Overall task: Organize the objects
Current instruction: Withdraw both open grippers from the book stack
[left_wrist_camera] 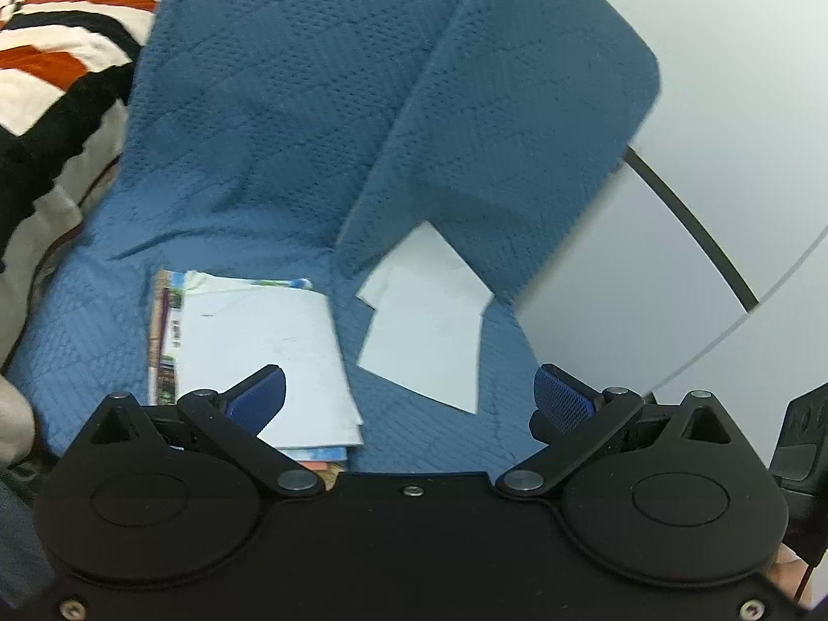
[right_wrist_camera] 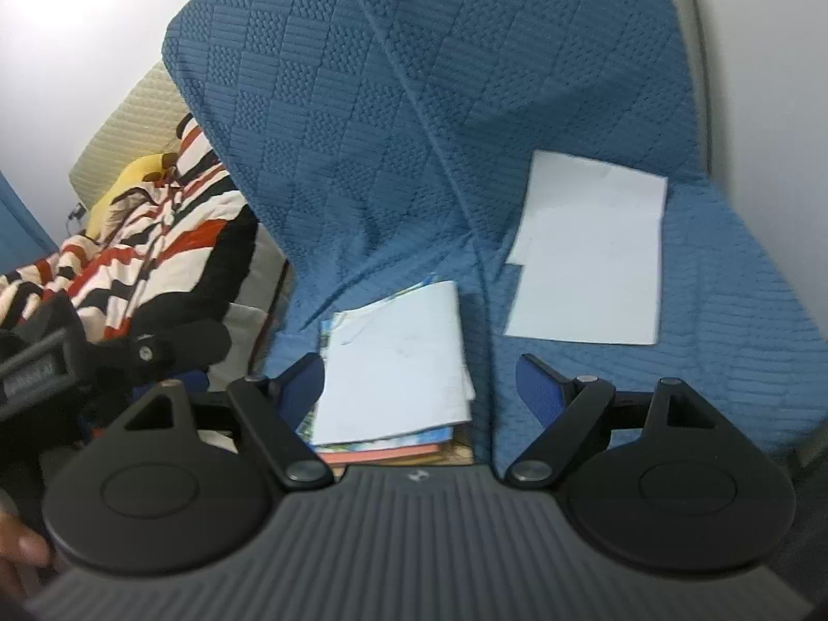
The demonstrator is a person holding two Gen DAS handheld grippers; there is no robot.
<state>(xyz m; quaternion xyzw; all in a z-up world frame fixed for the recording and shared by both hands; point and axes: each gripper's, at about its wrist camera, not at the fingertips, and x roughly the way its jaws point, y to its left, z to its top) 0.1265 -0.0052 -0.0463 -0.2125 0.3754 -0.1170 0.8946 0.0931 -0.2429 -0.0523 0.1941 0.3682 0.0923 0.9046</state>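
Note:
A stack of colourful booklets topped by white sheets [left_wrist_camera: 259,341] [right_wrist_camera: 398,357] lies on a blue quilted cover [left_wrist_camera: 259,129] [right_wrist_camera: 388,129]. To its right lie loose white sheets [left_wrist_camera: 429,321] [right_wrist_camera: 590,259], overlapping each other. My left gripper [left_wrist_camera: 409,383] hovers above the seat, open, with nothing between its blue pads; its left pad overlaps the stack in the picture. My right gripper [right_wrist_camera: 420,367] is also open and empty, raised above the stack's near right part. No pad touches paper.
A red, black and white striped blanket [left_wrist_camera: 52,52] [right_wrist_camera: 155,259] lies left of the blue cover. A yellow soft object [right_wrist_camera: 124,181] and a cream padded panel [right_wrist_camera: 129,119] sit behind it. A white wall [left_wrist_camera: 724,77] borders the right side.

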